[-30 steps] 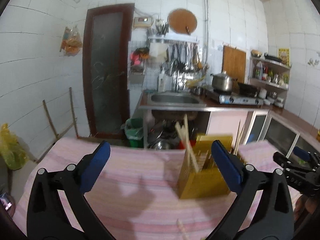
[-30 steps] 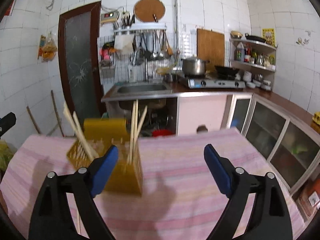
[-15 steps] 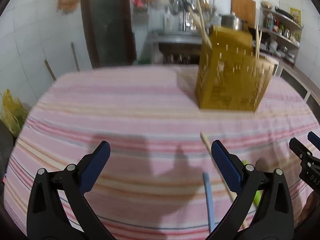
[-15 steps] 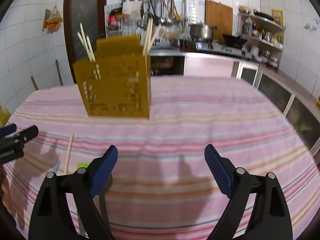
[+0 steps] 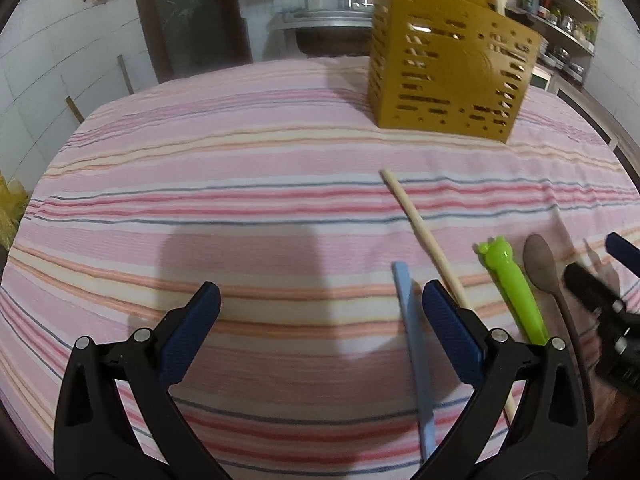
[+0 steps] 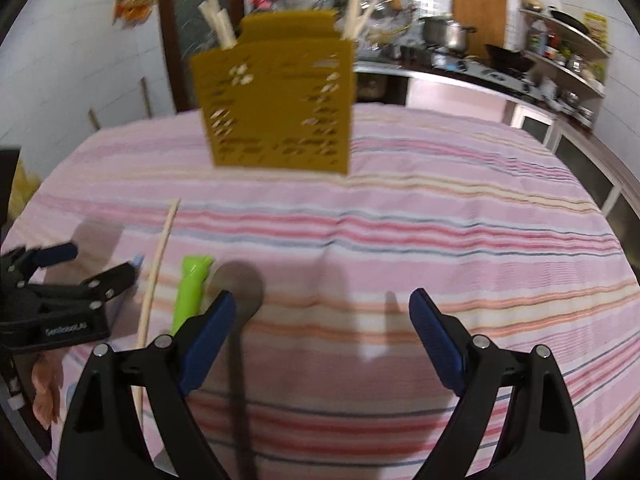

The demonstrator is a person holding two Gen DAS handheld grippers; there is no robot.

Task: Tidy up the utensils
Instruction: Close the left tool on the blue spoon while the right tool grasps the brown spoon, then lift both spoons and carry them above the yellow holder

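A yellow slotted utensil holder (image 5: pixel 448 76) stands at the far side of the striped tablecloth, with chopsticks sticking out; it also shows in the right wrist view (image 6: pixel 276 104). Near me lie a blue utensil handle (image 5: pixel 412 344), a wooden chopstick (image 5: pixel 424 240), a green frog-topped utensil (image 5: pixel 512 292) and a dark spoon (image 5: pixel 544 268). My left gripper (image 5: pixel 320 320) is open just left of the blue handle. My right gripper (image 6: pixel 320 328) is open, its left finger beside the spoon (image 6: pixel 238 284), the green utensil (image 6: pixel 190 292) and the chopstick (image 6: pixel 156 272).
The pink striped tablecloth (image 5: pixel 240 184) covers the whole table. Behind it are a sink counter, a stove with a pot (image 6: pixel 444 32) and shelves on the right. A dark door (image 5: pixel 188 20) stands at the back left.
Both grippers have tilted down and lowered toward the table. The loose utensils near the front edge have come into view. Both stay open.
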